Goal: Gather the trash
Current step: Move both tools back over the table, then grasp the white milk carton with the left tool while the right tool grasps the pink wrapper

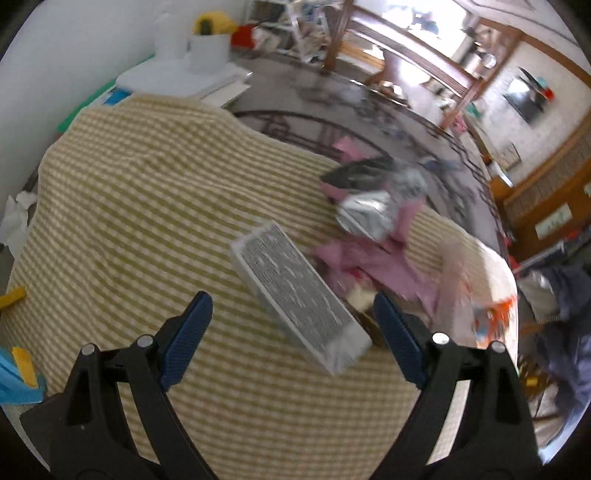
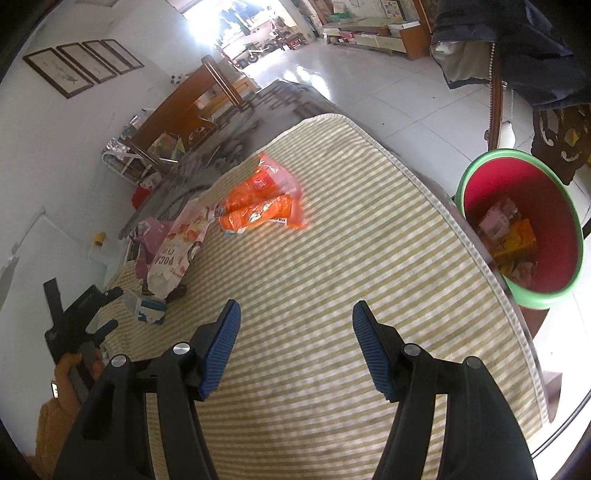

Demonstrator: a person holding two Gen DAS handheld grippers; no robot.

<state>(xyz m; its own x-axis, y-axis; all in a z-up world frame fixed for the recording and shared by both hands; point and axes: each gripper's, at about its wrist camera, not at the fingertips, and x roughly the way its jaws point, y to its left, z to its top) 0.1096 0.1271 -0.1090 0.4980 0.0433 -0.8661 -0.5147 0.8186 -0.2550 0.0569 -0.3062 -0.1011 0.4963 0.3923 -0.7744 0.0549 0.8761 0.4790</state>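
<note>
You're looking at white walls [image 2: 55, 155] with framed pictures [image 2: 83, 68], a glossy white tiled floor [image 2: 388, 92], wooden furniture [image 2: 177, 110], and bright daylight through the doorway [image 2: 236, 22].

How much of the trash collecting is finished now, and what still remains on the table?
Done: some wrappers already lie in the red bin. In hand: nothing; the left gripper stands open over the grey box, and the right gripper is open and empty. Left: the orange packet, the pink-white bag, the silver wrapper and pink scraps.
</note>
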